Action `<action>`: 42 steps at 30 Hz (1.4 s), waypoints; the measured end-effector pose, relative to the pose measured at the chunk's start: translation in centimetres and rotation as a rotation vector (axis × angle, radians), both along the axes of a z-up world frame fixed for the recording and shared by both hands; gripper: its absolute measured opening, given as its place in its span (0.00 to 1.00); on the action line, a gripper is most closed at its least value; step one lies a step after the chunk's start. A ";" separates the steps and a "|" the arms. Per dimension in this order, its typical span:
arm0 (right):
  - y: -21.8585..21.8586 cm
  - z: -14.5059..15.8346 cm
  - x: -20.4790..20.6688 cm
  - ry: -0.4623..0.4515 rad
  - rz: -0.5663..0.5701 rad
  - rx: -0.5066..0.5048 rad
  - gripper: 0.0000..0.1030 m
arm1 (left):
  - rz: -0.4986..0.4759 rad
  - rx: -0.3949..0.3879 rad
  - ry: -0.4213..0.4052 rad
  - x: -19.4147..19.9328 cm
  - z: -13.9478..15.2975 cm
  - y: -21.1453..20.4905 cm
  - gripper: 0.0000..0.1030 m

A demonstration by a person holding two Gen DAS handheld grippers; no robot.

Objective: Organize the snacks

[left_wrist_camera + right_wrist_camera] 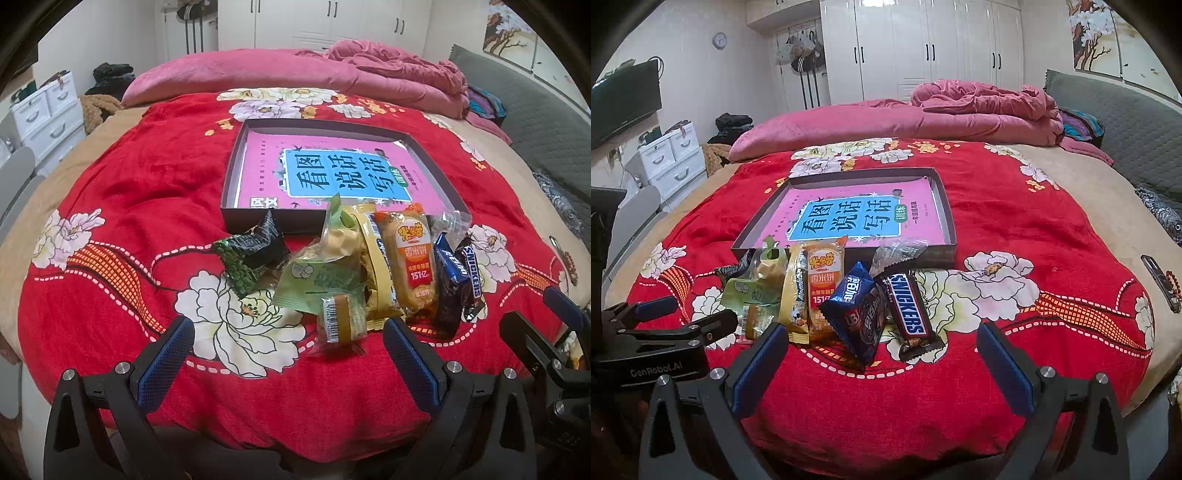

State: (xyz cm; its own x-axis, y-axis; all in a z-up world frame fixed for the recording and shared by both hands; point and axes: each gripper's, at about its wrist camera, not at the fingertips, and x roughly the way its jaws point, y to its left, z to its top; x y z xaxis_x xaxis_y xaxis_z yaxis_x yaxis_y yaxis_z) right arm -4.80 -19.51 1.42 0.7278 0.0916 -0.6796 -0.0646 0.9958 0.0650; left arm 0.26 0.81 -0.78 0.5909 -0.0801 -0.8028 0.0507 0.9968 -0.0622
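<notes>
Both grippers are being held low over the near edge of a red floral blanket (1015, 221) spread on a bed. The left gripper (288, 350) is being kept with its blue-padded fingers (166, 362) spread wide, nothing between them; a small gold-labelled snack (341, 323) is lying just beyond the gap, not touched. The right gripper (882, 365) is likewise being held spread and empty, its fingers (1006, 373) flanking bare blanket just short of the pile.

The snacks are being observed in one loose cluster on the blanket, immediately in front of a shallow dark box (945, 206). In the right wrist view, from left to right: a green wrapper (750, 291), a yellow packet (796, 295), an orange rice-cracker packet (823, 280), a blue biscuit packet (857, 310) and a Snickers bar (908, 310), the last at the right end and overlapped along its left edge by the blue packet. A clear crumpled wrapper (897, 254) is resting against the box's near wall. In the left wrist view a dark green-and-black packet (251, 251) is lying apart at the left of the cluster, beside the box's near wall.

Inside the box a pink book (325, 173) with a blue title panel is lying flat; no snack is inside it. A folded pink quilt (923, 118) is lying at the far side of the bed.
</notes>
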 end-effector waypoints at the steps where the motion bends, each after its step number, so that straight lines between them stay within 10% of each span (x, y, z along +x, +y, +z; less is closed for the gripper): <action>1: 0.0 0.0 0.0 0.000 -0.001 0.000 1.00 | 0.000 0.000 0.000 0.0 0.0 0.0 0.99; 36: -0.5 -0.8 0.9 0.052 -0.007 0.032 1.00 | -0.032 -0.073 0.129 0.9 -2.1 -0.1 0.99; 42: 0.1 -1.3 1.7 0.071 0.081 0.089 0.81 | -0.045 -0.083 0.153 1.5 -2.7 -0.5 0.89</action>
